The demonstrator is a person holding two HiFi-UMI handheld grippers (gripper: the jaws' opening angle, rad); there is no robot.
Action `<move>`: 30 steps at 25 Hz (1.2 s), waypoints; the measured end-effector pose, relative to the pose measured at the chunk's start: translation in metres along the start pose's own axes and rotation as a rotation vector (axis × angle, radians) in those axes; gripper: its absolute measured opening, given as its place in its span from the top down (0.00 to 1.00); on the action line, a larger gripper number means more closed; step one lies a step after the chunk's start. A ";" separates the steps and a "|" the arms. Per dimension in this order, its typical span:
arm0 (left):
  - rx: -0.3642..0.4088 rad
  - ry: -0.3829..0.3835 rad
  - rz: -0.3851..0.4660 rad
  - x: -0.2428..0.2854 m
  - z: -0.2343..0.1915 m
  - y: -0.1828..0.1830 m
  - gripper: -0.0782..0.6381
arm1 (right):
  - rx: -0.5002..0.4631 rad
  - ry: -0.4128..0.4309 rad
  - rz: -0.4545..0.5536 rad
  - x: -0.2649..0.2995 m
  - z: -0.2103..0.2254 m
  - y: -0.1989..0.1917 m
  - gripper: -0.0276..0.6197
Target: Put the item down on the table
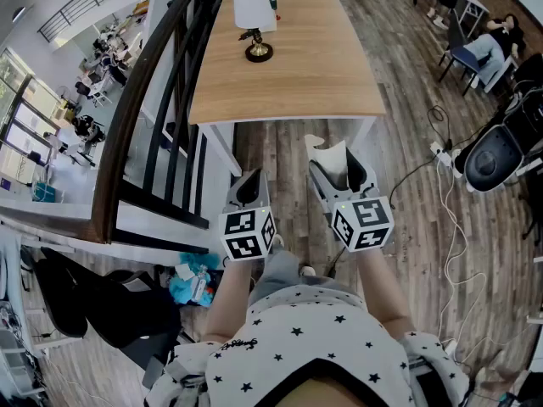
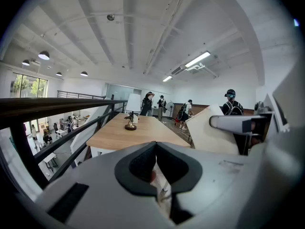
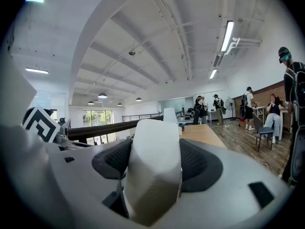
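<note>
one railing (image 1: 136, 100) runs at left. one table (image 1: 314, 66) bears one lamp (image 1: 254, 24). two grippers hover short of it: the left gripper (image 1: 246, 183) has its jaws together, empty; the right gripper (image 1: 339, 161), jaws wide, clamps one white item (image 3: 153, 166) in the air, off the table.

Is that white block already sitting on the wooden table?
No, the white block is clamped between the jaws of the right gripper, above the floor and short of the table.
</note>
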State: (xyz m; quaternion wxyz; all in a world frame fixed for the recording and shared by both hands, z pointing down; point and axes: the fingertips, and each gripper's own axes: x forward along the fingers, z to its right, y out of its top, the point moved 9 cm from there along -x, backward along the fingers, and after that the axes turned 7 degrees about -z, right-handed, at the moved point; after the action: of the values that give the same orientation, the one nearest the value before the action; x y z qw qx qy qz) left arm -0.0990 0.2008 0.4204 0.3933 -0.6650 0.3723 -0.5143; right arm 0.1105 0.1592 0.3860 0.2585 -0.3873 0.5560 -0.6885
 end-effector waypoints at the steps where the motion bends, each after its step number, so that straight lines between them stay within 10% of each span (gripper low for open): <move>1: -0.007 0.001 0.003 -0.006 0.006 -0.004 0.87 | 0.000 0.003 -0.005 -0.008 0.000 -0.003 0.49; 30: -0.043 0.007 -0.013 0.008 0.038 -0.016 0.87 | 0.059 0.069 -0.058 -0.014 0.027 -0.022 0.48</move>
State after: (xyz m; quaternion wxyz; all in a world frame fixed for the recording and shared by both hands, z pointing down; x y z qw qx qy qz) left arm -0.0590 0.2059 0.4317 0.3743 -0.6737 0.3805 -0.5111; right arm 0.1419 0.1602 0.4059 0.2303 -0.3713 0.5328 -0.7247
